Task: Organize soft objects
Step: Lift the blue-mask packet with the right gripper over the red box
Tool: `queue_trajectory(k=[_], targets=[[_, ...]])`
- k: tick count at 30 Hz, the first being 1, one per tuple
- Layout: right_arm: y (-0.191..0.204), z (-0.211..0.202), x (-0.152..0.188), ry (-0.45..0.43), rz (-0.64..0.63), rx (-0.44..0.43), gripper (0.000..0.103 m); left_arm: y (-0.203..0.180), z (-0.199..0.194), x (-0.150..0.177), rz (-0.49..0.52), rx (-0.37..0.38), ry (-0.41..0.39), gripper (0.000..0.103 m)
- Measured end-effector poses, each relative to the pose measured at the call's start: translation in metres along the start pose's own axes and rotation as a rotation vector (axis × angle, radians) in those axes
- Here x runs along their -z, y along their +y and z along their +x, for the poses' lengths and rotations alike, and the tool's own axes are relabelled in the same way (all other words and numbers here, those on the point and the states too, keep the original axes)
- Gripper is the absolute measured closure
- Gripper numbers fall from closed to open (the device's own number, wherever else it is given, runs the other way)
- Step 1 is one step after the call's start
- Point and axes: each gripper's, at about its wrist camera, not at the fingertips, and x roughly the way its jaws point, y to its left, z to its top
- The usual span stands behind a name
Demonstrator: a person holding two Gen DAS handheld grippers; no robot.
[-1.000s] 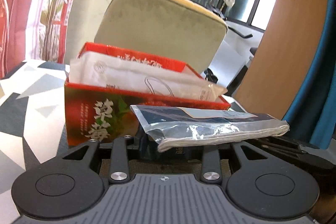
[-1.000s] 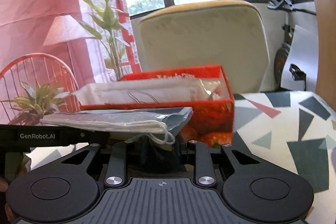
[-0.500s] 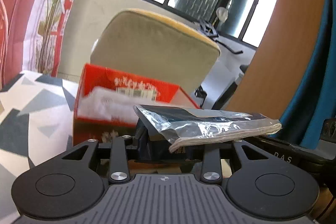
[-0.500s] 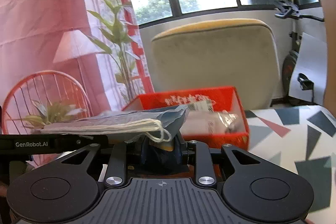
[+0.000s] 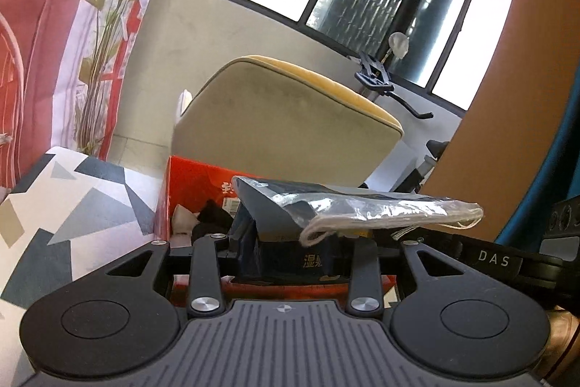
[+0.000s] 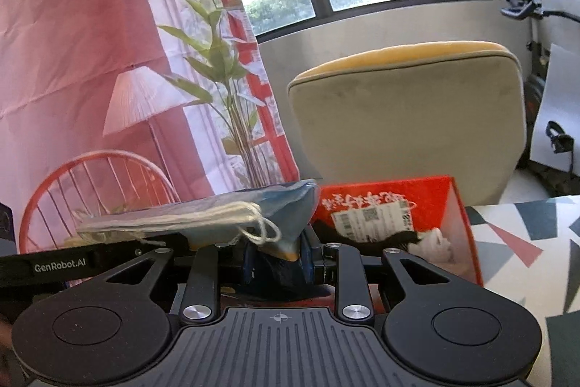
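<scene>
Between the two claws, a flat clear-plastic packet holding a folded white face mask with cord loops (image 5: pixel 362 209) is stretched level, each end pinched. From the left wrist view, the left claw (image 5: pixel 290 242) is clamped on the packet's dark blue end, and the packet runs off to the right toward the other tool's black arm. From the right wrist view, the right claw (image 6: pixel 279 252) is closed on the opposite blue end of the same packet (image 6: pixel 203 216), a cord loop dangling just beside its tip.

Just beyond and below the packet sits an open red cardboard box with white printed characters (image 5: pixel 195 176) on a worktop covered in a grey, white and red triangle pattern (image 5: pixel 72 205). Inside the box (image 6: pixel 417 198) something black and something white and soft lie near the bottom, too blurred to identify. A beige upholstered chair back with a yellow top (image 6: pixel 406 111) stands behind the worktop.

The step in hand looks like carrying the mask packet over the box mouth, ready to drop it in with the other soft things. The next move probably calls for lowering both claws together so the packet clears the near wall, tipping it edge-on if it is longer than the opening, then releasing both ends at once.
</scene>
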Motion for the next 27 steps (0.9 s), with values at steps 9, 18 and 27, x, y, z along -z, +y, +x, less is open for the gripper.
queue_trajectory(k=[9, 18, 27], targets=[[-0.006, 0.035, -0.044, 0.015, 0.003, 0.004, 0.079, 0.005, 0.025, -0.051, 0.041, 0.008, -0.018, 0.066], [-0.036, 0.081, -0.083, 0.052, 0.030, 0.024, 0.078, 0.022, 0.088, -0.069, -0.016, 0.005, 0.116, 0.066], [-0.085, 0.135, -0.049, 0.316, 0.177, 0.062, 0.077, 0.037, 0.132, -0.029, -0.016, -0.020, 0.348, 0.066]])
